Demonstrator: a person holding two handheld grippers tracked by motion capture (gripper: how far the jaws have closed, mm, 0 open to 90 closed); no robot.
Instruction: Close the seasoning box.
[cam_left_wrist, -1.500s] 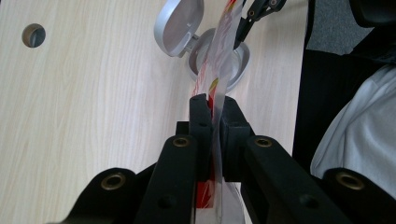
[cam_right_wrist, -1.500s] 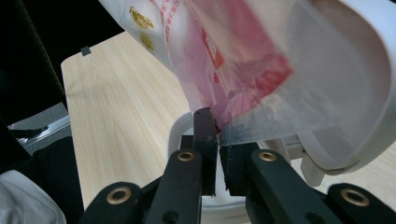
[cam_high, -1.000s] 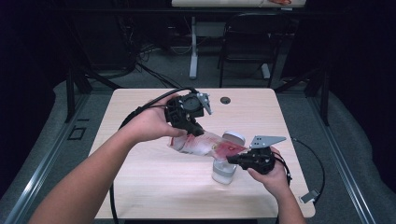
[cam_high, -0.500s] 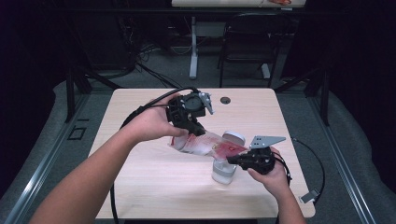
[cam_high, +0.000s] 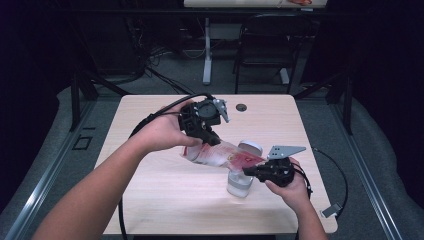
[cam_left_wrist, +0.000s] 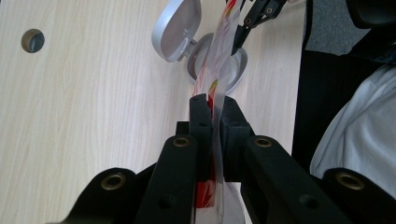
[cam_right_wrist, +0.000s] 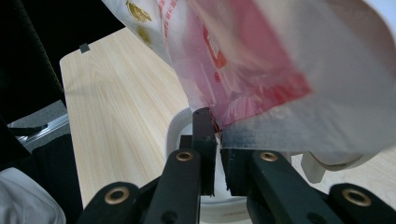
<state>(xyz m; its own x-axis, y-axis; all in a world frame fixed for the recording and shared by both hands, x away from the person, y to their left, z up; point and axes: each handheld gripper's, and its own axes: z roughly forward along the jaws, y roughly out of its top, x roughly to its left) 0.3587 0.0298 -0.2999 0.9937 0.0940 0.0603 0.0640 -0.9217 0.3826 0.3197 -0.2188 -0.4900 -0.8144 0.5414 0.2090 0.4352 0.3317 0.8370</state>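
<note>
Bag (cam_high: 220, 152) clear with red-gold print; container (cam_high: 240, 183) silver-lidded; table (cam_high: 150, 200) pale woodgrain; tools black.

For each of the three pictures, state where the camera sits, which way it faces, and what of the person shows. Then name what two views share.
High view: fixed above the person's side, facing forward and down on the table; both forearms and hands show.
Left gripper view: rides the left gripper, looking along its fingers at the plastic bag over the open jar.
Right gripper view: rides the right gripper, looking along its fingers at the bag's edge.
Shared: bag and jar.
</note>
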